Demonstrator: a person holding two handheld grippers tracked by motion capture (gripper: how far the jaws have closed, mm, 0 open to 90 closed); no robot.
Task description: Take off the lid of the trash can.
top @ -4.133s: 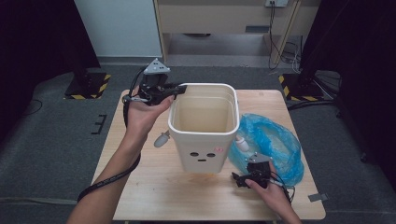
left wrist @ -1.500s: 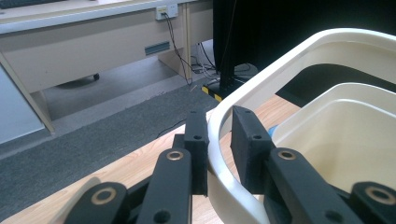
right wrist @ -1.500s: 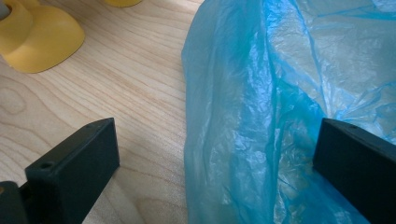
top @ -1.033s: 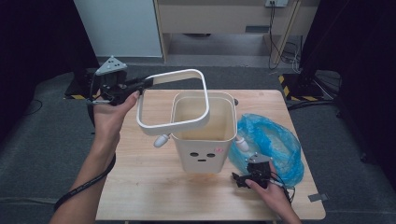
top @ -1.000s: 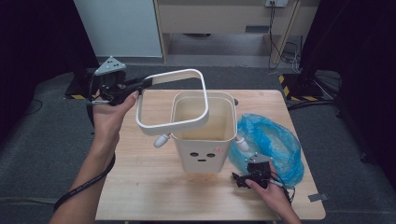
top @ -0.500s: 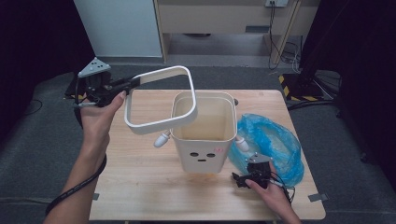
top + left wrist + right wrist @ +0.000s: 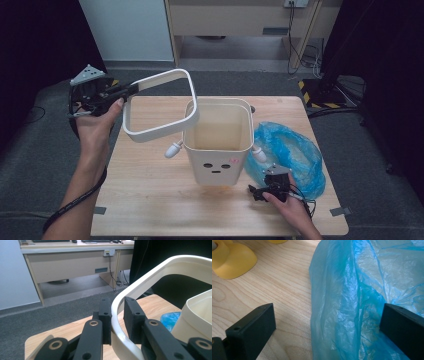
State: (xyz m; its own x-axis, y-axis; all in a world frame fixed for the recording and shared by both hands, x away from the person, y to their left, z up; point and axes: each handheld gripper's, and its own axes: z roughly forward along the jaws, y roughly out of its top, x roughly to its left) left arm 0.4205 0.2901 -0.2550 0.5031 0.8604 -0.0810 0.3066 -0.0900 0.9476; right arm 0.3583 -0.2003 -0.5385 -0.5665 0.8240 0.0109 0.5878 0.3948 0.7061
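A cream square ring (image 7: 150, 133) hangs tilted in the air, up and left of the cream bin (image 7: 216, 159) with a small face on its front. My left gripper (image 7: 131, 89) is shut on the ring's far left corner. In the left gripper view, the two pads of my left gripper (image 7: 117, 307) pinch the ring's (image 7: 160, 267) wall, with the bin (image 7: 197, 312) at the right. A crumpled blue plastic bag (image 7: 292, 150) lies right of the bin. My right gripper (image 7: 270, 186) rests on the table at the bag's near edge. It stands open (image 7: 329, 315), with a fold of the bag (image 7: 352, 290) between its jaws.
The wooden table (image 7: 150, 200) has bare room in front and to the left of the bin. The bin's yellow foot (image 7: 234, 260) sits near my right gripper. A desk (image 7: 240, 20) with hanging cables stands behind the table, on dark carpet.
The ring, which sat on the bin's rim several seconds ago, is lifted off. Over the last second my left gripper carried it further left. The right hand stayed put.
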